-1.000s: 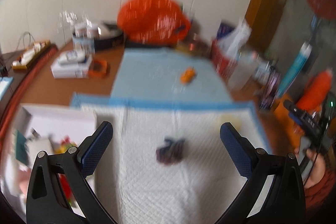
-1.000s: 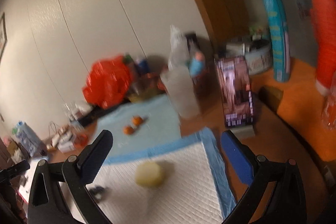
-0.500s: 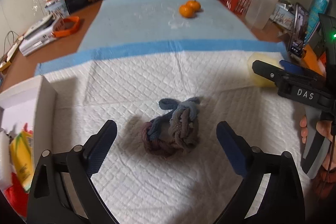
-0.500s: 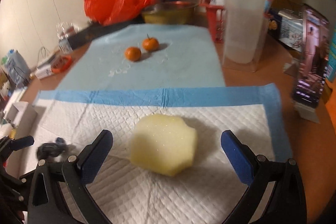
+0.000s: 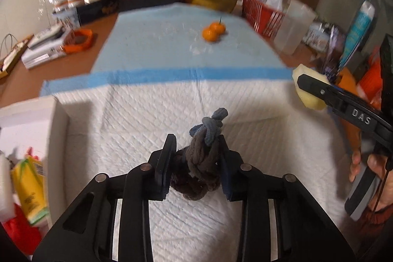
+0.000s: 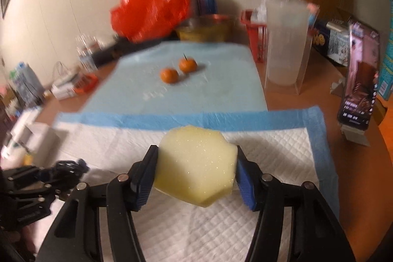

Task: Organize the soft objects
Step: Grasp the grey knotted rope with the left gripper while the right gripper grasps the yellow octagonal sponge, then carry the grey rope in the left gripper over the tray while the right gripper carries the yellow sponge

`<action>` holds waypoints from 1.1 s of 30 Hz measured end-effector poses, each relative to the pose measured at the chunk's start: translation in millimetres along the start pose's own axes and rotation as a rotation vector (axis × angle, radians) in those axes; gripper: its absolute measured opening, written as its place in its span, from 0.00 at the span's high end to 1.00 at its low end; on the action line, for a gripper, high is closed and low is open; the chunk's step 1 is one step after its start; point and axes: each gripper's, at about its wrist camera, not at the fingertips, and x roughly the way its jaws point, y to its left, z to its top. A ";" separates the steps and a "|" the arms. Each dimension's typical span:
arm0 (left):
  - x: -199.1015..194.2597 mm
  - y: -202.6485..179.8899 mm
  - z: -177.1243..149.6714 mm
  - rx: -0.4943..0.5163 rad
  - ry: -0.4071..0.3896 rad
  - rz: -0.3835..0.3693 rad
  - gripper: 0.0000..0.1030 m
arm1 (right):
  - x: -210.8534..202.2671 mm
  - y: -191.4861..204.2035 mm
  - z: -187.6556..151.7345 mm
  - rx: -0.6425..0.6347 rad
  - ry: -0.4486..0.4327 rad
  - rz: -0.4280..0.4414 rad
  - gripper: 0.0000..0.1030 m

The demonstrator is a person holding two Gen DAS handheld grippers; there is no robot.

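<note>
Knotted grey-blue cloth bundle (image 5: 202,158) and pale yellow sponge (image 6: 196,163), both gripped.
Left gripper (image 5: 197,163) jaws have just clamped the bundle on the white pad (image 5: 122,129); right gripper (image 6: 197,176), at three o'clock, squeezes the faceted sponge.

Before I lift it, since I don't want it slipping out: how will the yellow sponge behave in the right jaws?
The yellow sponge, pinched in the right gripper whose jaws have just been closing, looks porous, so probably light and squashy. Its rough surface should grip the pads rather than slide. Its faceted, chunky shape suggests it won't flop.
</note>
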 end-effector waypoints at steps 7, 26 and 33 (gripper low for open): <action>-80.2 -1.7 11.4 -0.028 -0.166 -0.049 0.69 | -62.0 30.4 15.4 0.038 -0.135 0.149 0.42; -197.8 36.1 -15.4 -0.131 -0.358 -0.070 0.69 | -139.5 109.6 0.3 -0.051 -0.264 0.319 0.42; -224.7 55.7 -28.8 -0.153 -0.398 -0.059 0.69 | -149.7 131.3 -3.8 -0.062 -0.282 0.334 0.42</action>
